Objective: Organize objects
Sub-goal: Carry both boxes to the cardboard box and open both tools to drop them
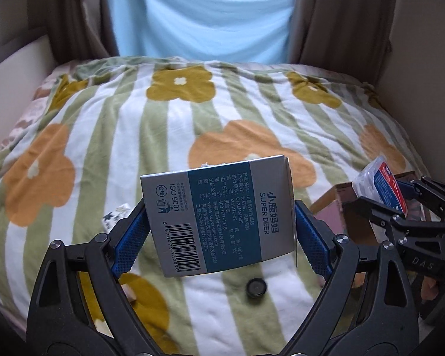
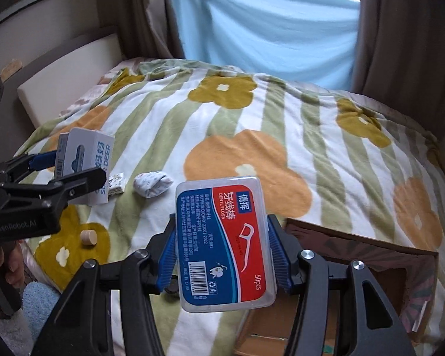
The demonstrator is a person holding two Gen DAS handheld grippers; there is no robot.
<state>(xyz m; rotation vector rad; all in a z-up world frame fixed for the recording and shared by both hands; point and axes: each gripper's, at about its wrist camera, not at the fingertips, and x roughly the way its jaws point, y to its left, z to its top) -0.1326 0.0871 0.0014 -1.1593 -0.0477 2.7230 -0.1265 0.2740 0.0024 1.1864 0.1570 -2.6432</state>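
Observation:
My left gripper is shut on a grey and teal Super Deer box and holds it above the flowered bedspread; it also shows at the left of the right wrist view. My right gripper is shut on a clear dental floss case with a red and blue label, above the edge of an open brown cardboard box. The case and the box also show at the right of the left wrist view.
On the bedspread lie a small round black cap, a folded white cloth bundle, a small patterned packet and a short wooden cylinder. A padded headboard runs along the left and curtains hang behind.

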